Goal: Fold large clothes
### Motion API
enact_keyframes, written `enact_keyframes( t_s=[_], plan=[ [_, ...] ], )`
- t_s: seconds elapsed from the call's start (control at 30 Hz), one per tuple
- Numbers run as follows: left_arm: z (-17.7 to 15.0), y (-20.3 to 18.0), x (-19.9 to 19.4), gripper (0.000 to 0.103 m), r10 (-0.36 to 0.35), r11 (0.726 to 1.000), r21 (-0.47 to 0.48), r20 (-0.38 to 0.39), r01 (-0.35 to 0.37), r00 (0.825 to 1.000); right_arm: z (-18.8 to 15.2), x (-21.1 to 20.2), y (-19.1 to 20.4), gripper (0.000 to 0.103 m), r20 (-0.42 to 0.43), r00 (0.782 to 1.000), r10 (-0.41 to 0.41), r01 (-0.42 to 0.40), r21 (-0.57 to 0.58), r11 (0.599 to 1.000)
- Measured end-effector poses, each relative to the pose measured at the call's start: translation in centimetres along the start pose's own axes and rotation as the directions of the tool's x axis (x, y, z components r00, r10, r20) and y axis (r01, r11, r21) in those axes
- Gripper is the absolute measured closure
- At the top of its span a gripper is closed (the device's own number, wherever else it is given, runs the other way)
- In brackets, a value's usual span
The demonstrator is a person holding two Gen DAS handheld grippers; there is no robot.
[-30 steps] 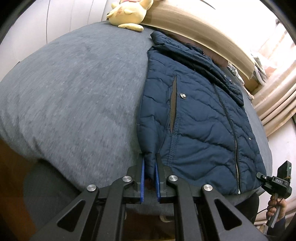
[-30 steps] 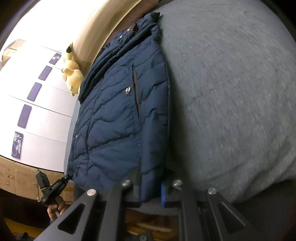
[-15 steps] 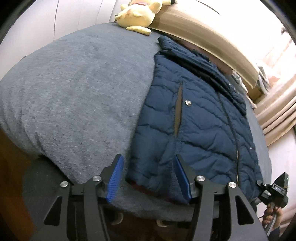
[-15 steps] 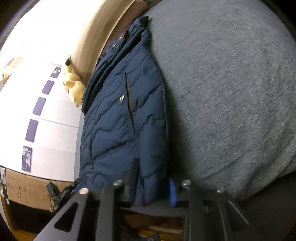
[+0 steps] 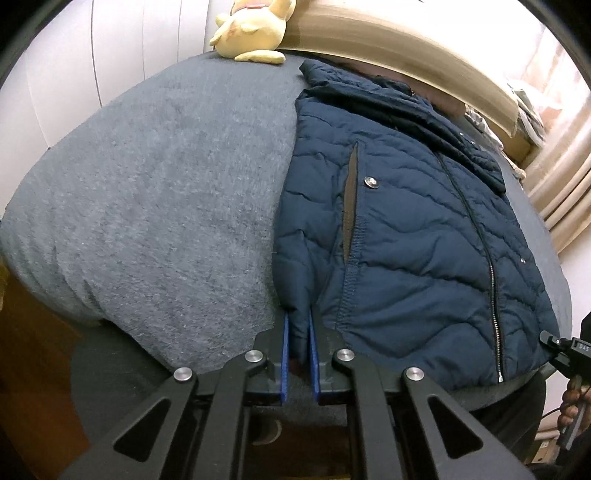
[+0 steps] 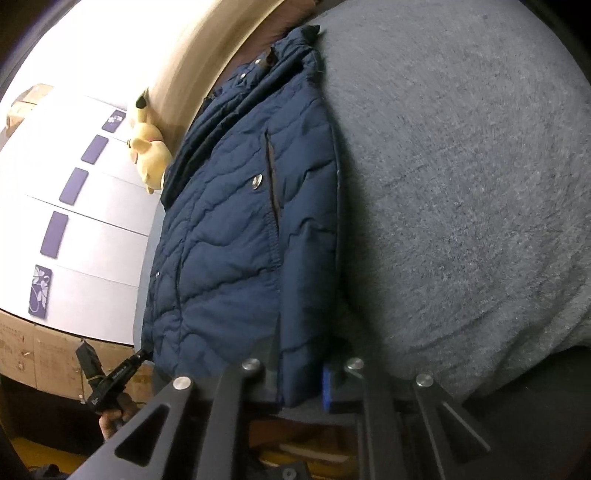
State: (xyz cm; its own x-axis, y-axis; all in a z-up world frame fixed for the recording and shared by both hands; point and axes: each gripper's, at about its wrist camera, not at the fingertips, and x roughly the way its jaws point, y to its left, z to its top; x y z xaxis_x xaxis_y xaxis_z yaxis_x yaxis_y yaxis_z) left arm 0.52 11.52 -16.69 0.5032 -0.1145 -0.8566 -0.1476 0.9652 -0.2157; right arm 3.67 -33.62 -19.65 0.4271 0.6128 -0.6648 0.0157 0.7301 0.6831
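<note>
Navy jacket (image 5: 402, 236) lies flat on the grey bed (image 5: 155, 206), collar toward the headboard (image 5: 388, 44). Left gripper (image 5: 296, 354) pinches its near hem corner, fingers narrow on the fabric. Right gripper (image 6: 301, 380) grips the opposite hem corner, low at the bed's edge. Yellow plush toy (image 5: 251, 29) up top.

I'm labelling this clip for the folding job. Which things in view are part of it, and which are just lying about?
Part of the job:
navy quilted jacket
left gripper
right gripper
grey bed cover

Lying about:
yellow plush toy
wooden headboard

Jacket (image 5: 406, 229) on bed (image 5: 166, 203); toy (image 5: 255, 29) behind
</note>
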Motion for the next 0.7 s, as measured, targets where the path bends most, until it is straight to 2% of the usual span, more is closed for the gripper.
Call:
enact_keyframes(
  t_s=[0.47, 0.7],
  plan=[
    [0.4, -0.3, -0.9, 0.094, 0.006, 1.0, 0.026, 0.001, -0.006, 1.0, 0.4, -0.3, 0.6, 0.089, -0.019, 1.0, -0.008, 0.008, -0.016, 1.0],
    [1.4, -0.7, -2.6, 0.095, -0.019, 1.0, 0.024, 0.035, 0.018, 0.999, 1.3, 0.2, 1.6, 0.09, -0.013, 1.0, -0.004, 0.004, -0.032, 0.999]
  ],
)
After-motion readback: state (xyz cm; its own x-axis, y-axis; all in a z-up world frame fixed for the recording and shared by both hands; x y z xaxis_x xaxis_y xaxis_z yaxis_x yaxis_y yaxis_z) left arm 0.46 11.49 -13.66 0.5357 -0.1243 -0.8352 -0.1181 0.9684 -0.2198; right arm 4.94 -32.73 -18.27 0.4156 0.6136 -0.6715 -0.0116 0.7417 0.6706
